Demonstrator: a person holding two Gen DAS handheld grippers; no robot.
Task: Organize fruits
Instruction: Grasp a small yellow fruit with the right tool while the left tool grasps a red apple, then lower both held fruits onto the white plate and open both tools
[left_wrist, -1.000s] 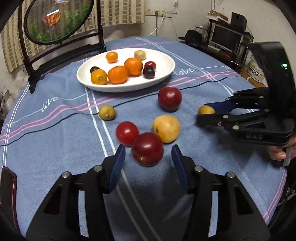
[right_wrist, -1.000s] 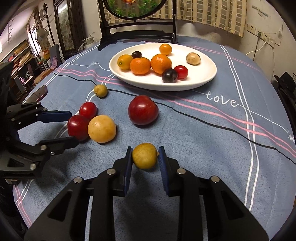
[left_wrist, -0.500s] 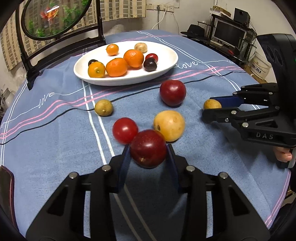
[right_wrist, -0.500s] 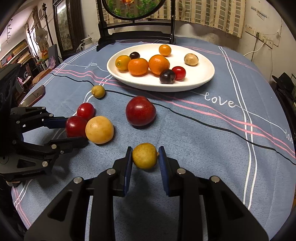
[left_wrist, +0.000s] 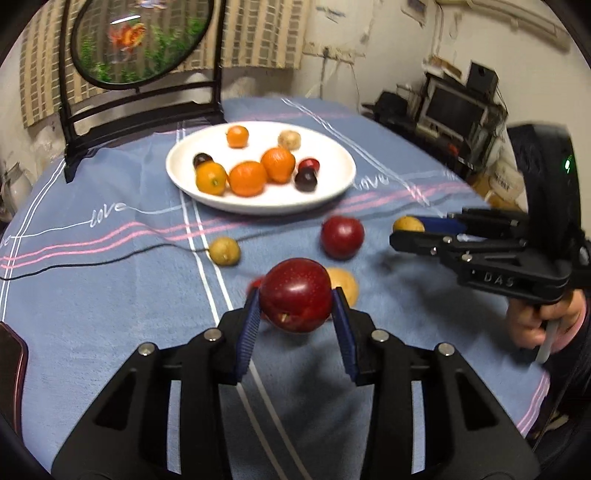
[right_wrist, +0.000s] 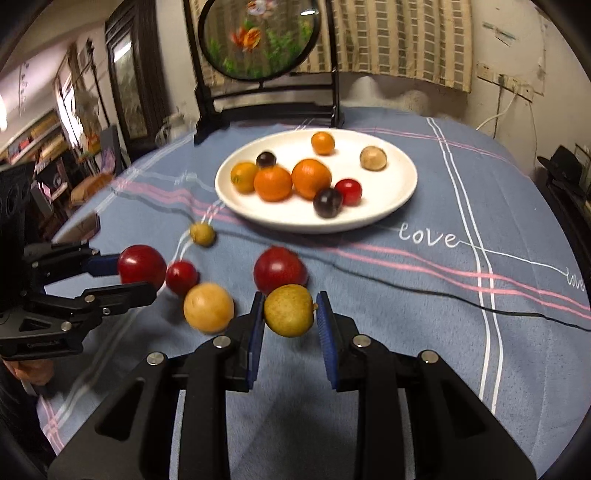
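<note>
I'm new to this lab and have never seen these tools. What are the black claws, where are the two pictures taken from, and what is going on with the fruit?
There is no robot here: a person holds a two-finger gripper in each hand, each with a camera looking along its fingers.

In the left camera's view, the left gripper has just closed on a dark red apple. In the right camera's view, the right gripper is shut on a small yellow fruit.

On the blue tablecloth stands a white plate holding oranges and small fruits. Another red apple, a yellow-orange fruit, a small red fruit and a small olive-yellow fruit lie loose.

1 plate (right_wrist: 402, 192), 8 fruits on it, 6 off.
</note>
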